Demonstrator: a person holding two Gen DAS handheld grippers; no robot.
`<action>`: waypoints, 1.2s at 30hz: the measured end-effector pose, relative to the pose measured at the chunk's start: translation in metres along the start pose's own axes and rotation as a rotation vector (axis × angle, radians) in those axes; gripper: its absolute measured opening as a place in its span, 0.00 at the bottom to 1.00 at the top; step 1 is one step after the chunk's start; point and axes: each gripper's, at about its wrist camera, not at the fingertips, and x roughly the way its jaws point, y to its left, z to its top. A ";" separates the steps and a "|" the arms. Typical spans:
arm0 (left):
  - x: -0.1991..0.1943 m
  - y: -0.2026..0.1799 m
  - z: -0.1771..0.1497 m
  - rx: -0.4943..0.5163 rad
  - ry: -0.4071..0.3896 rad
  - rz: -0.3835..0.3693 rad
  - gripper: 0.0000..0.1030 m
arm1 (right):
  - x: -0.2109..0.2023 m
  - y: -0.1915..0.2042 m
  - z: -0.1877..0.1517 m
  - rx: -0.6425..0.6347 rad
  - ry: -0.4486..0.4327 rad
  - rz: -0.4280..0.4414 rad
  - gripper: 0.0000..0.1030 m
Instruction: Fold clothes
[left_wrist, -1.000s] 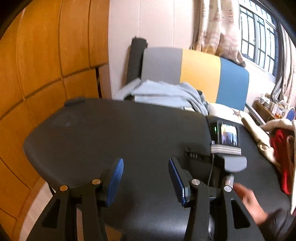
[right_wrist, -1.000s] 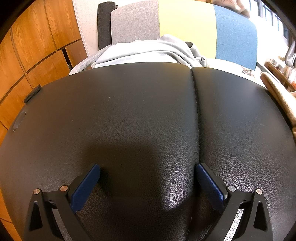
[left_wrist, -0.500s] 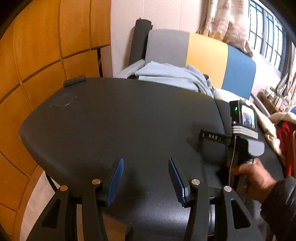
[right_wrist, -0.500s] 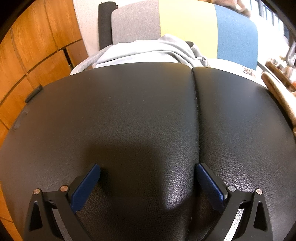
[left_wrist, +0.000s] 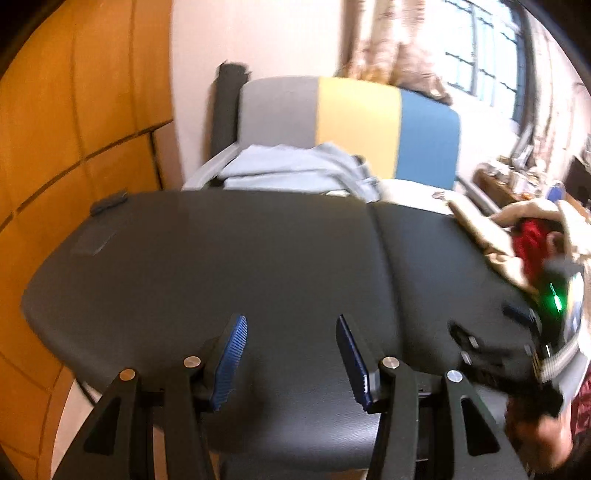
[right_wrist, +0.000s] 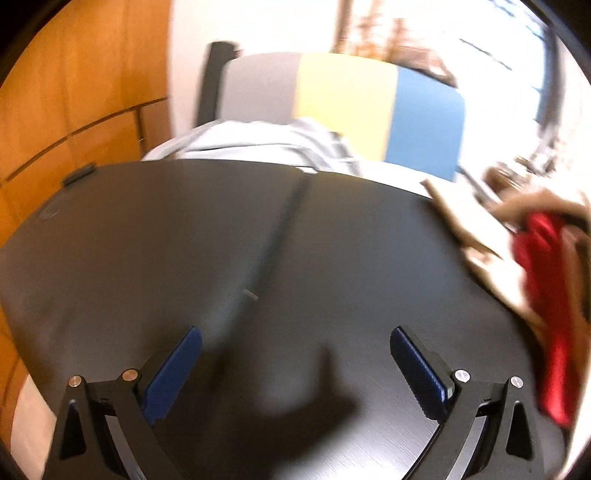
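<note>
A black padded table (left_wrist: 258, 258) fills both views (right_wrist: 184, 240). At its right end lies a pile of clothes: a red garment (left_wrist: 532, 243) (right_wrist: 550, 280) among beige cloth (left_wrist: 480, 229) (right_wrist: 476, 236). A light grey garment (left_wrist: 295, 168) (right_wrist: 266, 142) lies on the chair behind the table. My left gripper (left_wrist: 291, 354) is open and empty over the table's near edge. My right gripper (right_wrist: 295, 373) is wide open and empty above the table. The right gripper's body (left_wrist: 546, 332) shows in the left wrist view, near the clothes pile.
A chair with a grey, yellow and blue back (left_wrist: 351, 122) stands behind the table. Orange wood panelling (left_wrist: 74, 110) is on the left. A window with curtains (left_wrist: 480, 48) is at the back right. A cluttered shelf (left_wrist: 517, 181) stands at the far right.
Both grippers have swung to the right; the clothes pile has come into the right wrist view. The right gripper has moved right toward the pile. Both stay open.
</note>
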 end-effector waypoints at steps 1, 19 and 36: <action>-0.008 -0.019 0.011 0.015 -0.015 -0.009 0.50 | -0.011 -0.015 -0.010 0.030 -0.003 -0.032 1.00; -0.010 -0.190 0.061 0.335 0.168 -0.339 0.50 | -0.174 -0.185 -0.053 0.425 -0.224 -0.522 1.00; 0.073 -0.173 0.058 0.436 0.168 -0.370 0.50 | -0.129 -0.199 -0.070 0.428 -0.095 -0.530 1.00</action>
